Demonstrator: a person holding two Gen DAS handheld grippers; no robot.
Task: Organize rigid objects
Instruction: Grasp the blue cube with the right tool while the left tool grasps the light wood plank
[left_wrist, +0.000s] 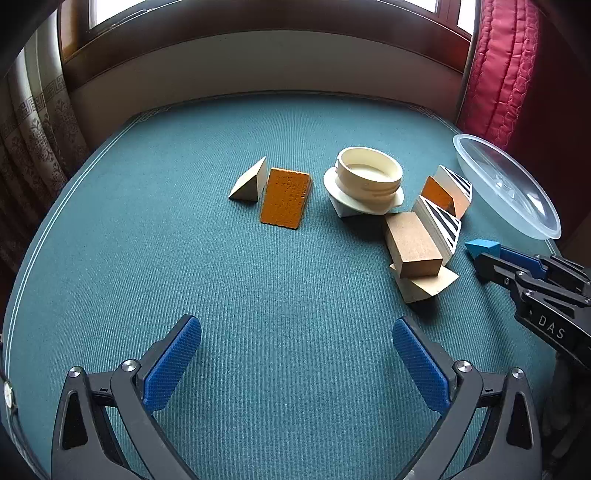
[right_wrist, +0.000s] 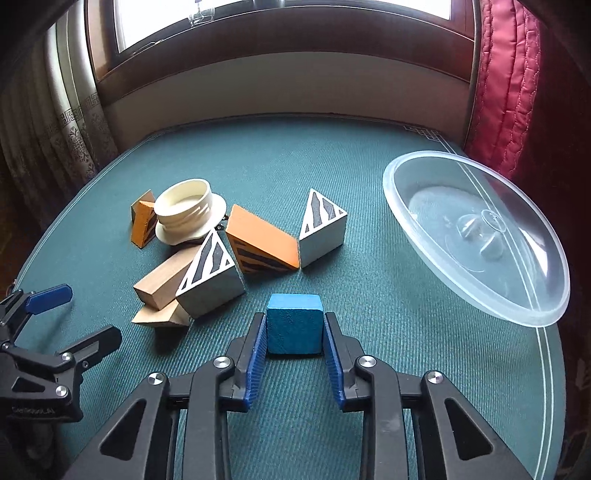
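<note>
1. The left gripper (left_wrist: 297, 354) hangs over the near part of the green tabletop (left_wrist: 184, 258), jaws spread wide with nothing between them.
2. Toward the middle of the tabletop sit a plain wooden wedge (left_wrist: 248, 181) and, just beside it, an orange wedge (left_wrist: 285, 199).
3. Right of those, a cream threaded cap (left_wrist: 369, 179) rests tilted on other pieces (what lies under it is partly hidden).
4. Next comes a cluster: a tan rectangular block (right_wrist: 166, 277) lying across a pale wooden prism (right_wrist: 159, 316), with a striped white wedge (right_wrist: 210, 277) touching it, then an orange striped wedge (right_wrist: 262, 243) and a second striped white wedge (right_wrist: 322, 229).
5. The right gripper (right_wrist: 294, 330) is closed on a blue cube (right_wrist: 294, 323), near the tabletop's near edge, just in front of the cluster.
6. A clear plastic bowl (right_wrist: 532, 314) sits by the right edge, well apart from the cube.
</note>
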